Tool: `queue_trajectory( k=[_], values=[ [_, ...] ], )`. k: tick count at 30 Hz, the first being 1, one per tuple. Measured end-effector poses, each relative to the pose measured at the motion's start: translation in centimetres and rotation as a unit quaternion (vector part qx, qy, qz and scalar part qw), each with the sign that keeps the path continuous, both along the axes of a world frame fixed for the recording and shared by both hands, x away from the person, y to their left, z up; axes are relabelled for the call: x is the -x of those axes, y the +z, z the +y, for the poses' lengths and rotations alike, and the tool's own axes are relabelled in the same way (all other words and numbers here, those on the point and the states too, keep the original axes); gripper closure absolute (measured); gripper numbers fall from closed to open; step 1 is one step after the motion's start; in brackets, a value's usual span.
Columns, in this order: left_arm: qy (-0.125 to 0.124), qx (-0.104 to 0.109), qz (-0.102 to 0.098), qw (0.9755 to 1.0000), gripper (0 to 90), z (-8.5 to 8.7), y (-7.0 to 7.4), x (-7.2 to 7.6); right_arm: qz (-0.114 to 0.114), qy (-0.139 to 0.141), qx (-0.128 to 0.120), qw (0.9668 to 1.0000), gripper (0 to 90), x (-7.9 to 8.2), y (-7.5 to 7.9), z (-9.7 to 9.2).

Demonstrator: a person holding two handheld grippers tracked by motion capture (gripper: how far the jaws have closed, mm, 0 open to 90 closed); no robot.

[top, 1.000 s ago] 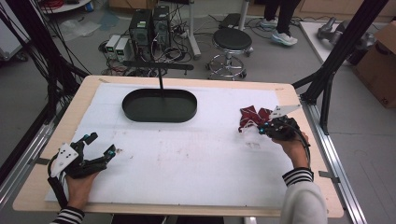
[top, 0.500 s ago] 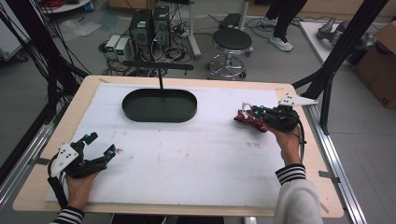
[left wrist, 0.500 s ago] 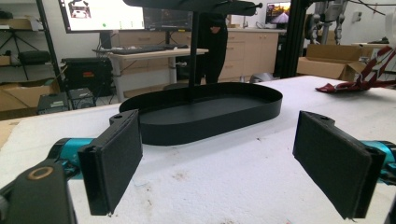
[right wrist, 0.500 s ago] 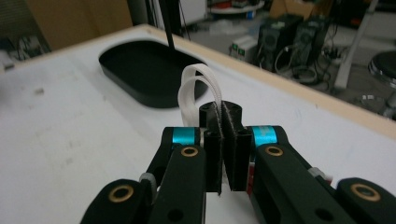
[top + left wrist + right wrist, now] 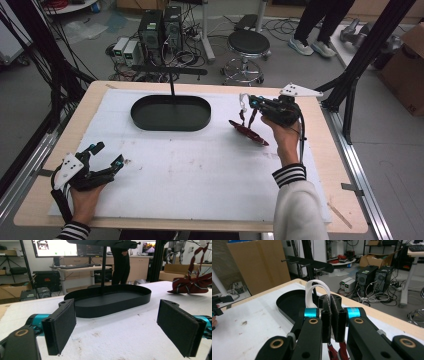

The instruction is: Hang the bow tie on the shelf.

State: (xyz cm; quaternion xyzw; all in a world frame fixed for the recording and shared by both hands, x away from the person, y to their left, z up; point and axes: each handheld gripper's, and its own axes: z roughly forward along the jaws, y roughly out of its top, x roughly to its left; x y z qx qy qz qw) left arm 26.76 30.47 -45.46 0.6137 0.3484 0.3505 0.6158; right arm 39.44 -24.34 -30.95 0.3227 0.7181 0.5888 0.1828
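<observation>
Right gripper (image 5: 248, 103), clamped on the bag's (image 5: 248, 132) white loop (image 5: 315, 293) (left gripper (image 5: 106, 156) open, idle), should lift slowly toward the stand (image 5: 170, 75), judging from the layout.

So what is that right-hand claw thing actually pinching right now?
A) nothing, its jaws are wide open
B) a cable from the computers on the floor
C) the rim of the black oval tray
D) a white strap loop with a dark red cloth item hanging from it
D: the right gripper has its jaws shut on the white strap loop, and the dark red cloth item hangs below it, its low end near the white table cover.
</observation>
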Motion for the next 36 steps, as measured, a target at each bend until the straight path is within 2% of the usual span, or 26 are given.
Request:
queue_trajectory(
  k=[5, 6, 12, 17, 20, 27, 31, 36],
  values=[
    [0.000, 0.001, 0.000, 1.0000, 16.0, 0.0, 0.0, 0.0, -0.005, 0.000, -0.014, 0.9999, 87.5, -0.5, 0.7, 1.6],
    [0.000, 0.000, 0.000, 1.0000, 16.0, 0.0, 0.0, 0.0, -0.007, 0.002, -0.011, 0.9999, 87.5, -0.7, 1.0, 2.5],
    [-0.001, 0.001, 0.000, 1.0000, 16.1, 0.0, 0.0, 0.0, -0.021, 0.006, -0.017, 0.9996, 87.5, -1.3, 1.8, 4.4],
    [-0.001, 0.002, -0.001, 1.0000, 16.0, 0.0, 0.0, 0.0, -0.024, 0.012, -0.020, 0.9994, 87.5, -2.0, 2.6, 6.4],
    [-0.001, 0.003, 0.000, 1.0000, 16.1, 0.0, 0.0, 0.0, -0.030, 0.012, -0.009, 0.9994, 87.5, -2.5, 3.0, 7.6],
    [-0.003, 0.006, -0.001, 1.0000, 16.1, 0.1, 0.0, 0.0, -0.040, 0.008, -0.003, 0.9992, 87.5, -3.7, 3.7, 10.1],
    [-0.004, 0.006, -0.001, 1.0000, 16.0, 0.1, 0.0, 0.0, -0.030, 0.006, -0.008, 0.9995, 87.5, -4.8, 3.4, 11.2],
    [-0.004, 0.007, -0.001, 1.0000, 15.9, 0.1, 0.0, 0.0, -0.029, 0.009, -0.007, 0.9995, 87.5, -5.8, 3.7, 12.4]
  ],
)
